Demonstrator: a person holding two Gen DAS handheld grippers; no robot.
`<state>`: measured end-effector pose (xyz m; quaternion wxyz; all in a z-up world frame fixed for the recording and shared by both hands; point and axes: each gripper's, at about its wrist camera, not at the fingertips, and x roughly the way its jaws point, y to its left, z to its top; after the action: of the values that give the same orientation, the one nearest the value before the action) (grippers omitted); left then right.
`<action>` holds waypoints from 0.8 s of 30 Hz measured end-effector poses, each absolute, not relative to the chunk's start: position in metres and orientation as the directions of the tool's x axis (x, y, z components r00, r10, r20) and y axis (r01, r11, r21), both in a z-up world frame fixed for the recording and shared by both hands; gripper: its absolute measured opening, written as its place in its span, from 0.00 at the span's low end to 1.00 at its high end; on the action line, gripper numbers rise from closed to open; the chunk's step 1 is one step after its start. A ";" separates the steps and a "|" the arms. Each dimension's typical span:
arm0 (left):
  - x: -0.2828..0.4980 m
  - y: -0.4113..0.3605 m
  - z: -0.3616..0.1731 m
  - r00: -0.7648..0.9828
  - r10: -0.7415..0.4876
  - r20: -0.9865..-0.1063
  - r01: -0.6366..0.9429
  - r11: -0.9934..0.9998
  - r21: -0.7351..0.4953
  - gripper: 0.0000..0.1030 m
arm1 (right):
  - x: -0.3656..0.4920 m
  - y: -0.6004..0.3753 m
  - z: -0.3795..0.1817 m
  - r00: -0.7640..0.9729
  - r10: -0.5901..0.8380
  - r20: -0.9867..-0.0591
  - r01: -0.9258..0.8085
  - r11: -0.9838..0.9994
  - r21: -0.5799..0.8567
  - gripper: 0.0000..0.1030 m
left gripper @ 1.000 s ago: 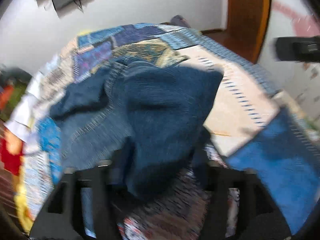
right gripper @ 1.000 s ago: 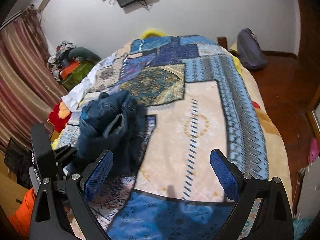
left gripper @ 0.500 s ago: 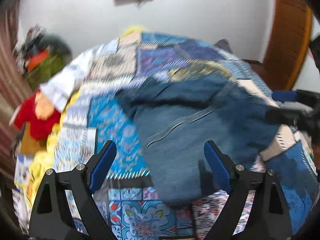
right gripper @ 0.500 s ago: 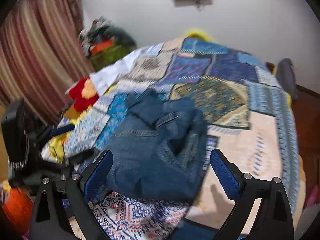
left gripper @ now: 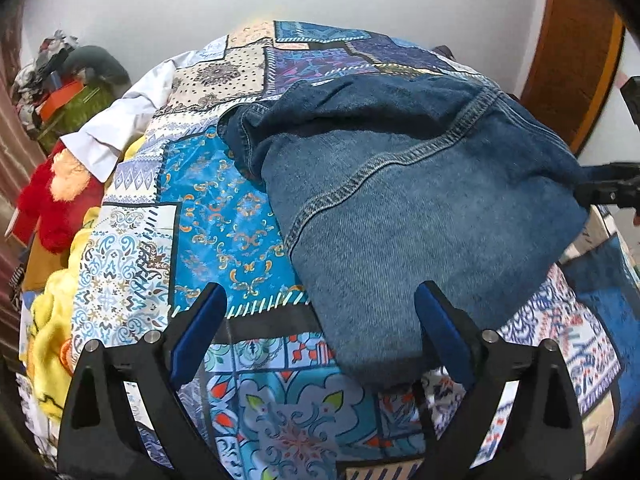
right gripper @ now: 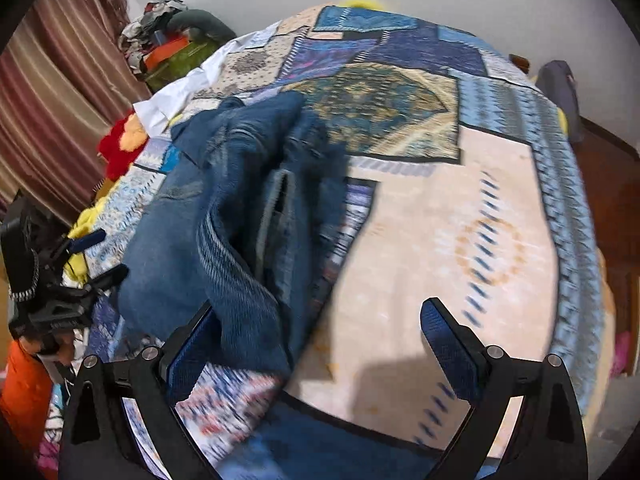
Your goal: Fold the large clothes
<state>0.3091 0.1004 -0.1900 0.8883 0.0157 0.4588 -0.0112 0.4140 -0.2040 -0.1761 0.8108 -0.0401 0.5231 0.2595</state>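
Observation:
A blue denim garment [left gripper: 400, 200] lies bunched in a heap on the patchwork bedspread [left gripper: 224, 216]. My left gripper [left gripper: 320, 332] is open and empty, its jaws wide apart just in front of the garment's near edge. My right gripper [right gripper: 320, 344] is open too; the garment [right gripper: 240, 220] lies by its left finger, with a fold draped near that pad. The right gripper also shows at the right edge of the left wrist view [left gripper: 612, 192], and the left gripper at the left edge of the right wrist view [right gripper: 84, 256].
A white cloth [left gripper: 116, 128] and a red and orange plush item [left gripper: 56, 200] lie at the bed's left side, with a yellow blanket [left gripper: 48, 332] below. A pile of clutter [right gripper: 172, 40] stands by the striped curtain [right gripper: 56, 92]. A wooden door [left gripper: 572, 52] is at right.
One second ago my left gripper was shut on the denim garment; it has let go and opened. The garment has dropped and spread on the bed. Both grippers have shifted left.

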 end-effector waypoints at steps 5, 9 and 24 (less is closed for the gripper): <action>0.312 0.118 -0.173 0.600 0.069 -0.797 0.022 0.994 0.102 0.93 | 0.414 -0.198 -0.145 0.372 0.355 -0.858 -0.501 0.854 0.137 0.95; 0.345 0.146 -0.167 0.597 0.097 -0.796 -0.042 0.995 0.090 0.93 | 0.430 -0.173 -0.117 0.428 0.385 -0.818 -0.552 0.827 0.101 0.95; 0.519 0.161 -0.210 0.492 -0.047 -0.870 -0.087 0.991 -0.102 0.93 | 0.527 -0.031 -0.182 0.259 0.285 -0.923 -0.757 0.653 -0.011 0.95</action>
<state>0.5193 0.1611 -0.2096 0.8610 -0.0664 0.5040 0.0118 0.5274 -0.0314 -0.1816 0.7577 -0.2350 0.5024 0.3438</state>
